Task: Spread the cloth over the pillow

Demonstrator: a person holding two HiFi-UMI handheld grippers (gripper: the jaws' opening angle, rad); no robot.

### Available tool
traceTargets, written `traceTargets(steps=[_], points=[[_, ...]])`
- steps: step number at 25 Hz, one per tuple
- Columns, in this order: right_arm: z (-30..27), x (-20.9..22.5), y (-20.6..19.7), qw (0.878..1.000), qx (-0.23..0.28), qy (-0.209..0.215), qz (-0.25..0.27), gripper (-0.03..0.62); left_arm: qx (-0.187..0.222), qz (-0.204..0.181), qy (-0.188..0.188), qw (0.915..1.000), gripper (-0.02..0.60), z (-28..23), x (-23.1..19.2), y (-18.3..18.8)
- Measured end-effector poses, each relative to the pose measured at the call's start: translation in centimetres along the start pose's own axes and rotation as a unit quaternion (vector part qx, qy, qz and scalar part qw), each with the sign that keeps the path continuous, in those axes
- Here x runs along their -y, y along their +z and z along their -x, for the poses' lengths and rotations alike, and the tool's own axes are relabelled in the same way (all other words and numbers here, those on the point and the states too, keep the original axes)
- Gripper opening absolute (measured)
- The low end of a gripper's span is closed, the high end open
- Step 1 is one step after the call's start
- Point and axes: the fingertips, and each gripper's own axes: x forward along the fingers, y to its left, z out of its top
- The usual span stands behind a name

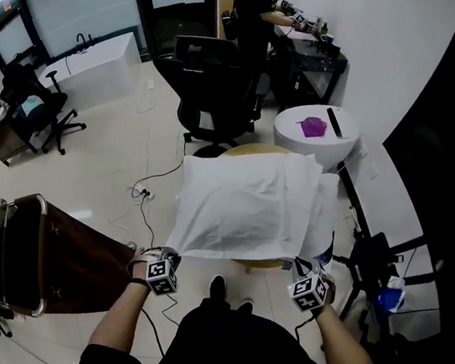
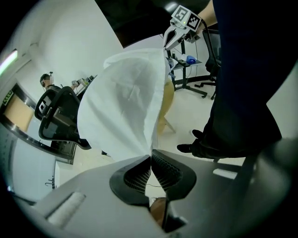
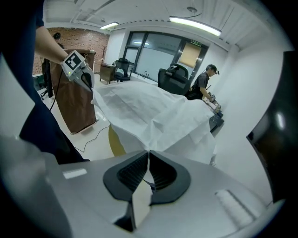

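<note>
While the white cloth lies draped over the round yellow counter, its near edge hangs out toward the person. The left tool is clenched on the cloth's near left corner. The right tool pinches its near right corner, well apart from the left.

Light: was bright and even, from ceiling strips and windows | Glare: floor shone softly; cloth washed near white | Shadows: were faint | Distortion: gripper views bent fisheye, corners fell dark | Focus: head view was sharp; gripper-view edges were soft
</note>
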Motion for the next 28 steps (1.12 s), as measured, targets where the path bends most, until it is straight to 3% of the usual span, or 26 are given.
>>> traceTargets(steps=[6, 15, 18, 22, 28], points=[[-1.0, 0.1, -1.6, 1.000, -0.026, -0.003, 0.014, 0.020, -0.036, -0.021, -0.015, 0.9990, 0.003, -0.8, 0.9, -1.0], [-1.5, 0.3, -1.3, 1.000, -0.023, 0.001, 0.007, 0.020, -0.051, 0.030, -0.061, 0.9964, 0.023, 1.6, 1.1, 1.4], [-1.6, 0.8, -0.8, 1.000, -0.019, -0.004, 0.005, 0.020, -0.046, 0.052, -0.042, 0.9967, 0.054, 0.4, 0.6, 0.1], [-2.0, 1.0, -0.5, 1.000, -0.014, -0.002, 0.005, 0.020, -0.047, 0.079, -0.055, 0.9943, 0.091, 2.8, 1.4, 0.7], [-2.2, 1.1, -0.7, 1.000, -0.008, 0.000, 0.000, 0.020, -0.005, 0.070, -0.007, 0.9975, 0.092, 4.0, -0.3, 4.3]])
